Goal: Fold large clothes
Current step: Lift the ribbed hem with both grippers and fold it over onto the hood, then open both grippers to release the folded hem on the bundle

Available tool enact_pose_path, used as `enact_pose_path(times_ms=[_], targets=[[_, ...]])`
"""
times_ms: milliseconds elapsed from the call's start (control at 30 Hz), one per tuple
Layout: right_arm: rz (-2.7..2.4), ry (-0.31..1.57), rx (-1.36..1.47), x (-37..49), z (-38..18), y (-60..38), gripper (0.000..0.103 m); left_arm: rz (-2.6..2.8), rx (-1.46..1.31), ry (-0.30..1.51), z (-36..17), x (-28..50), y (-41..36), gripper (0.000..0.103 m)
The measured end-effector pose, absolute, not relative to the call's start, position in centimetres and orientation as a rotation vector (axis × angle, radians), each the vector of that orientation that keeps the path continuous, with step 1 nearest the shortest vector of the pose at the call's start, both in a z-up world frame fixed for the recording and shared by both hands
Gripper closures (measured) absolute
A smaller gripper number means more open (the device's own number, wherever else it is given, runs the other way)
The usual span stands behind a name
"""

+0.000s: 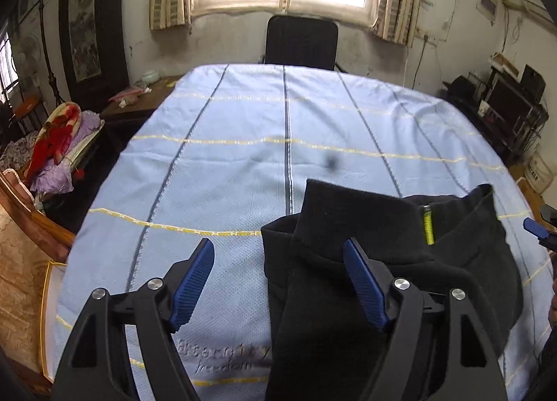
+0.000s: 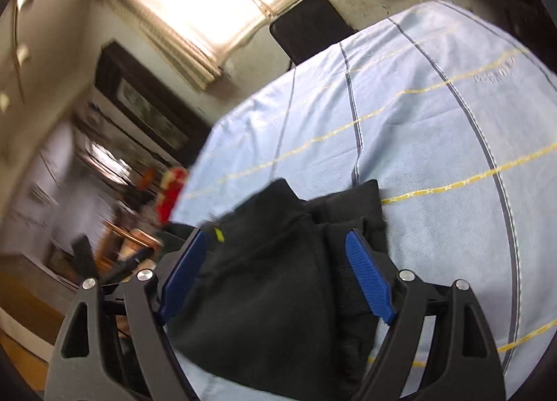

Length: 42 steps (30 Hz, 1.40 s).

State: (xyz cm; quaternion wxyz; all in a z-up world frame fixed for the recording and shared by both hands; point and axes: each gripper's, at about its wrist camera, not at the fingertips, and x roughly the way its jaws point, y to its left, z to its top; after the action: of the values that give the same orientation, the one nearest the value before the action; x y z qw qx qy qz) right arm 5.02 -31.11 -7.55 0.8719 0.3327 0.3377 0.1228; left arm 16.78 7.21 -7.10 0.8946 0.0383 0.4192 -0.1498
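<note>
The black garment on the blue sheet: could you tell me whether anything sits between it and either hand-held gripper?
Nothing visible does. The black garment lies bare on the blue sheet, directly under the open left hand-held gripper and open right hand-held gripper.

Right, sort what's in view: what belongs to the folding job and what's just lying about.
For the job:
black garment
light blue sheet it lies on
left gripper, open
right gripper, open

Lying about:
black chair
red and purple bedding pile
dark shelf of electronics
</note>
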Motion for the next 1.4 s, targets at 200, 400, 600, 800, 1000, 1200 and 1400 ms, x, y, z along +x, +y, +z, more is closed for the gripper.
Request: enact_pose_path(times_ms=[200, 400, 600, 800, 1000, 1200, 1400], targets=[[0.273, 0.77, 0.579, 10.5, -9.0, -28.1, 0.023, -0.346, 0.02, 0.885, -8.6, 20.1, 6.1, 0.026], [0.304, 0.819, 0.547, 13.0, -11.1, -26.0, 0.038, -0.453, -0.026, 0.912, -9.7, 21.0, 4.5, 0.054], [0.301, 0.721, 0.508, 10.5, -8.1, -26.1, 0.076, -0.393, 0.014, 0.807, -7.5, 19.3, 4.4, 0.098], [0.219, 0.675, 0.482, 9.6, -7.6, -27.1, 0.075, -0.325, 0.038, 0.723, -5.7, 18.2, 5.7, 0.098], [0.136, 0.81, 0.509, 12.7, -12.4, -27.1, 0.073, -0.219, 0.145, 0.894, -12.4, 21.0, 3.8, 0.097], [0.069, 0.681, 0.449, 9.1, -7.3, -27.4, 0.05, -0.278, 0.04, 0.812, -6.8, 17.8, 5.1, 0.066], [0.204, 0.627, 0.383, 6.8, -3.7, -22.0, 0.05, -0.401, 0.09, 0.74, -4.0, 13.5, 0.4, 0.057]])
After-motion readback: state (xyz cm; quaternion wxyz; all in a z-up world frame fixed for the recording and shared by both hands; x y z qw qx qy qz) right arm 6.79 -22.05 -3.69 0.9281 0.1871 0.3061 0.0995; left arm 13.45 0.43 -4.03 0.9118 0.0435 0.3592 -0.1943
